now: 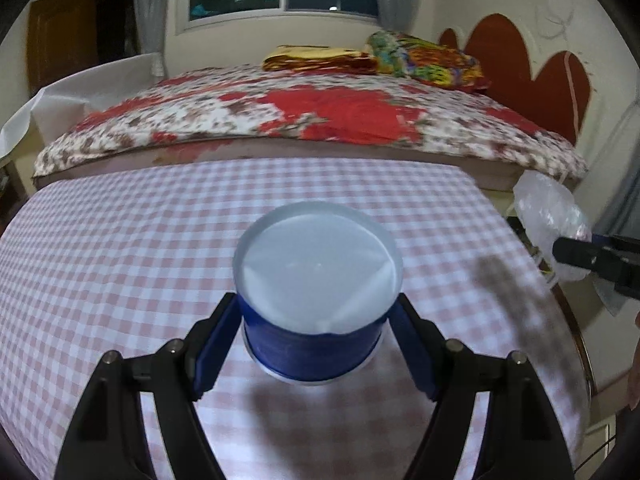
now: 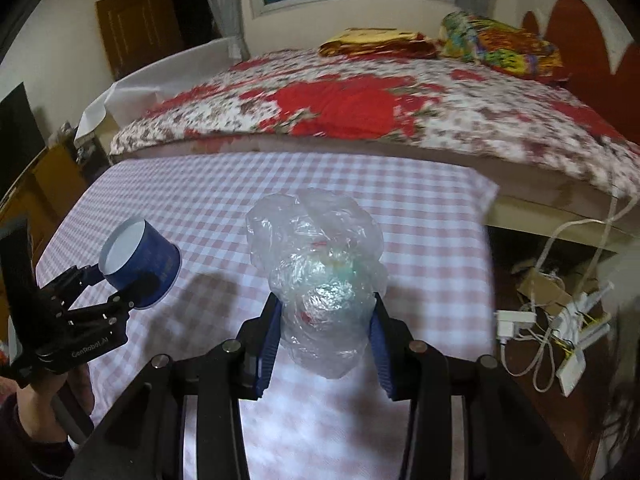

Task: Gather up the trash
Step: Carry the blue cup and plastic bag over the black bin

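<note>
Blue cup (image 1: 316,296) clamped in L gripper (image 1: 316,340) jaws; R gripper (image 2: 325,336) jaws grip plastic wad (image 2: 320,276).

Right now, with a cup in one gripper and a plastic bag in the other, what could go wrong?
1. The blue paper cup is pinched at its sides by the left gripper; squeezing harder could crush it.
2. The crumpled clear plastic bag in the right gripper bulges beyond the jaws and looks slippery, so it might slide out onto the checked tablecloth.
</note>
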Motion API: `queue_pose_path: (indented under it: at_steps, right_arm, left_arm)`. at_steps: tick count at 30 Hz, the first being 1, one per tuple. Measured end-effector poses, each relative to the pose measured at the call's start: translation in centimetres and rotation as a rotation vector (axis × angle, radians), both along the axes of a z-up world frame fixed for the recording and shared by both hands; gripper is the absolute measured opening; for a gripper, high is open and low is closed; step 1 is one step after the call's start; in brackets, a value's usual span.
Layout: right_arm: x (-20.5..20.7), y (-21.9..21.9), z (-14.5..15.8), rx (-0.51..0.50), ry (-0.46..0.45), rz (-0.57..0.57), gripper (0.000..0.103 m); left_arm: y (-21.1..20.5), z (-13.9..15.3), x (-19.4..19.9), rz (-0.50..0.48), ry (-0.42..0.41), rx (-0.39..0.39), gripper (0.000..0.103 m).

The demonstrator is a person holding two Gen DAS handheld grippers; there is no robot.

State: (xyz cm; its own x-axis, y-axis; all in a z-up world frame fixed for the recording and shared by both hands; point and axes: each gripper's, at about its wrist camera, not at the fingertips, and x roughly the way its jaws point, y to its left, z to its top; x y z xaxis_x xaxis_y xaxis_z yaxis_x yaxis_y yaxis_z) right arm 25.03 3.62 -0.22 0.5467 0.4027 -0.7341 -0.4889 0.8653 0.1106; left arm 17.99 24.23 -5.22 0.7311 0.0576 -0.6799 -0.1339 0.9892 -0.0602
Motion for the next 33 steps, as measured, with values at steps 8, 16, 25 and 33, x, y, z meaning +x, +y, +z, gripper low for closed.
queue_pose_path:
  at_steps: [8, 16, 25, 33]
  right_arm:
    - [-2.5, -6.4, 0.9, -0.003, -0.019, -0.090, 0.044]
    - [-4.5, -11.6, 1.2, 0.005, -0.032, -0.167, 0.044]
    - [-6.9, -17.2, 0.3, -0.006, -0.017, -0.253, 0.044]
    - [-8.6, -21.8, -0.6, 0.000, -0.002, -0.330, 0.044]
  left_arm:
    - [-4.7, 1.2, -0.9, -0.078, -0.018, 0.003, 0.077]
    - [-9.2, 2.0, -1.7, -0.156, -0.035, 0.029, 0.077]
    - [-13.8, 2.2, -1.8, -0.241, -0.034, 0.042, 0.077]
    - [-18.2, 2.1, -2.2, -0.325, -0.033, 0.047, 0.077]
